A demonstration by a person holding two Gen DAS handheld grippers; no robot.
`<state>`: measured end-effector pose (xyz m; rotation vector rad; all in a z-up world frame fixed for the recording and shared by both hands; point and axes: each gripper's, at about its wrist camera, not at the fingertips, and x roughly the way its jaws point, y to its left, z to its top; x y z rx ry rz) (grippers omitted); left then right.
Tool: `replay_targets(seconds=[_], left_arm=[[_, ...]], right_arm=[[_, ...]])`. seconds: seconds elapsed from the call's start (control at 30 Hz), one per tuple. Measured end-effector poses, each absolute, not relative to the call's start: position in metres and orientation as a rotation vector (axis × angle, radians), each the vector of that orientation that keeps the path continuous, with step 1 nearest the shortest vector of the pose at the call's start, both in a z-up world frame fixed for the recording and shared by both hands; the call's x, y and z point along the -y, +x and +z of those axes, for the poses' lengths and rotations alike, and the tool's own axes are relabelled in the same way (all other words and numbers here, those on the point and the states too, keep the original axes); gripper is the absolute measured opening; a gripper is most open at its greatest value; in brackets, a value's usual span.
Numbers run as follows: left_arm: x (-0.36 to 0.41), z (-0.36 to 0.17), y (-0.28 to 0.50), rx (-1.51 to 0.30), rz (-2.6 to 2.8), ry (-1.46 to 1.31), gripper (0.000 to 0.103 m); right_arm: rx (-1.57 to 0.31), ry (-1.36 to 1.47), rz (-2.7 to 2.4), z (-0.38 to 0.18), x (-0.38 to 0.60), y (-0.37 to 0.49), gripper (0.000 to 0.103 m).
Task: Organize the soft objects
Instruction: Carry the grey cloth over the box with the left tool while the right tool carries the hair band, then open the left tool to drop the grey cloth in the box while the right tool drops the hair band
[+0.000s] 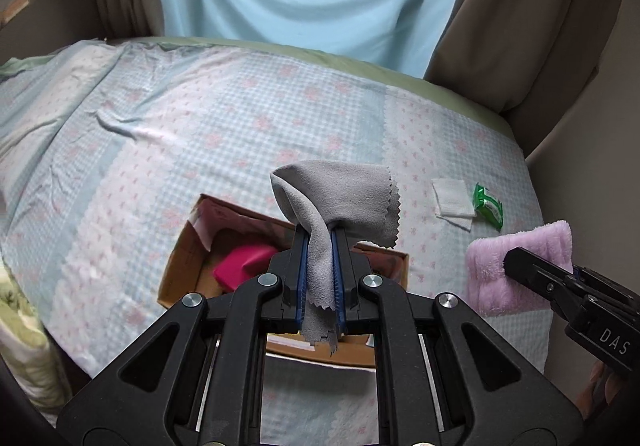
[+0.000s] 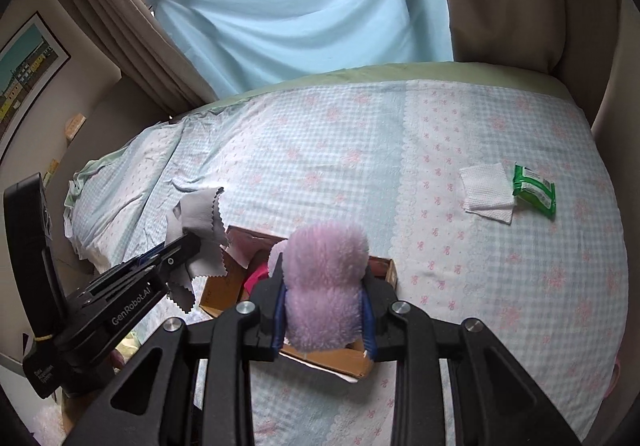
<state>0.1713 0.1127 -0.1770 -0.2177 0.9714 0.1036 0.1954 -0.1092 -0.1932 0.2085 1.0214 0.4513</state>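
Note:
My left gripper point(image 1: 320, 234) is shut on a grey microfibre cloth point(image 1: 340, 198) with zigzag edges, held in the air above an open cardboard box point(image 1: 180, 258) on the bed. A pink-red soft object point(image 1: 244, 262) lies inside the box. My right gripper point(image 2: 324, 278) is shut on a fluffy lilac towel point(image 2: 324, 286), also above the box point(image 2: 218, 290). In the right wrist view the left gripper point(image 2: 188, 242) and its grey cloth point(image 2: 200, 218) hang to the left. In the left wrist view the right gripper point(image 1: 516, 260) with the lilac towel point(image 1: 516, 266) shows at the right.
A folded white cloth point(image 2: 486, 192) and a green packet point(image 2: 534, 190) lie on the checked bedspread point(image 2: 340, 150) at the far right. Behind the bed hang a light blue sheet point(image 2: 300, 14) and brown curtains point(image 2: 120, 34). A wall runs along the right side.

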Motion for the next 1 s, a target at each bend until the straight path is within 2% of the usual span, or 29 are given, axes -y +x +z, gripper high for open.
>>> replay_targets(seconds=[0.3,0.63,1.0], left_arm=[[-0.199,-0.253,0.177,-1.139,0.048,-0.178,0.009],[-0.213,-0.34,0.213,-1.31,-0.071,-0.099,0.009],[-0.2,-0.362,0.235,-1.382,-0.135,-0.084,0.009]], right_arm=[[-1.184,0.215,0.413,-0.251,0.016,0.198,0.027],[-1.381,0.223,0.302,-0.335,-0.032,0.219,0.027],[-1.514,0.231,0.31,-0.382,-0.039,0.228,0.027]])
